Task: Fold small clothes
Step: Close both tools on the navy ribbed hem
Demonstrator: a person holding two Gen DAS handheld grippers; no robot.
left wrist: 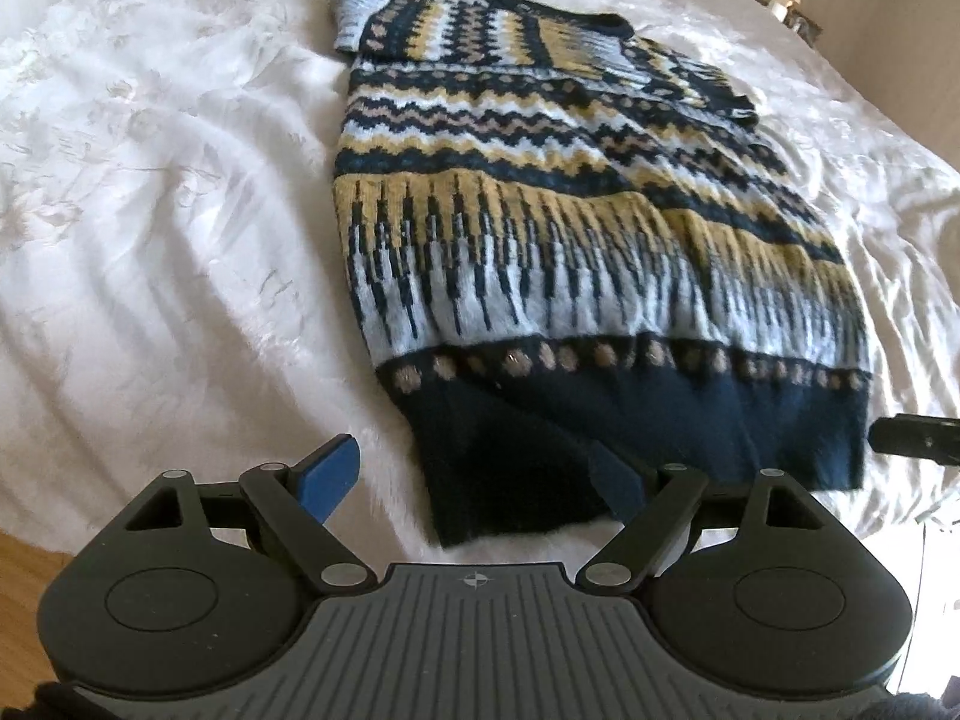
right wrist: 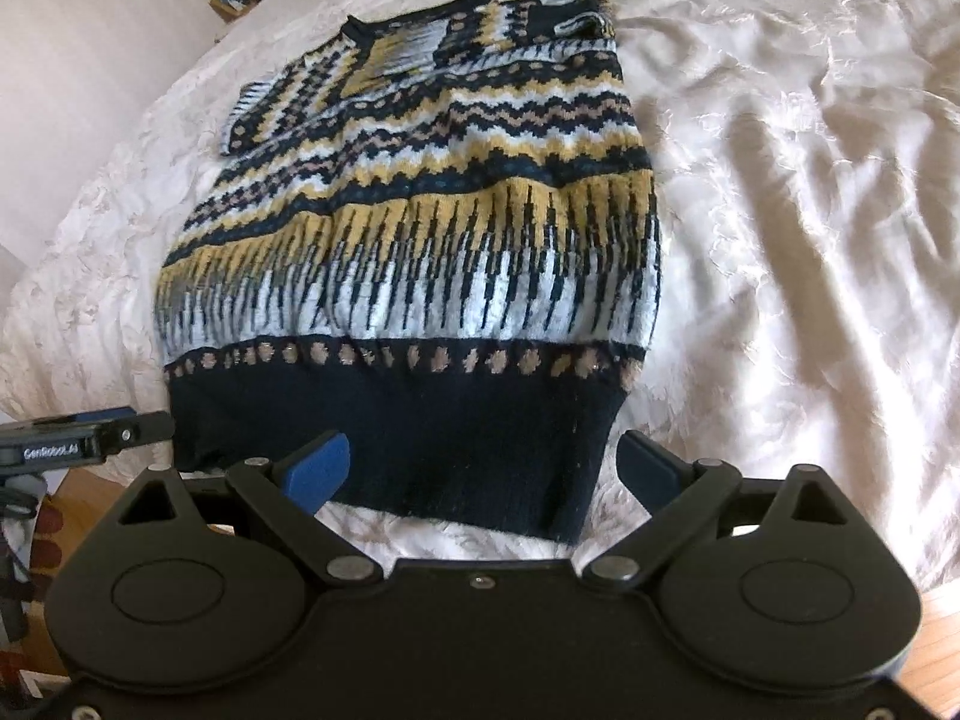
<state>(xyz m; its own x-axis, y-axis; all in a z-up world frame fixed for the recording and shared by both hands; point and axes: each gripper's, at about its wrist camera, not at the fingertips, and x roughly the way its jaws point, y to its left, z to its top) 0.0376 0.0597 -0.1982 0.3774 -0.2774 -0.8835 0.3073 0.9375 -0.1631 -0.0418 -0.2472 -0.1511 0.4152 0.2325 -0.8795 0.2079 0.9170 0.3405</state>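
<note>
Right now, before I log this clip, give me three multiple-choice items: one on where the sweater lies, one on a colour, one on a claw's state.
1. Where does the sweater lie?
A. flat on the white bedspread
B. on a wooden floor
C. draped over a chair

2. What colour is the sweater's hem band?
A. bright red
B. dark navy
C. plain white

3. How is the right claw?
A. shut on the collar
B. shut on a sleeve
C. open, jaws wide either side of the hem's corner

Answers: 1 A, the white cloth shows all around the sweater. 2 B, the solid band nearest both claws is dark navy. 3 C, its blue pads stand far apart, pressing nothing.
</note>
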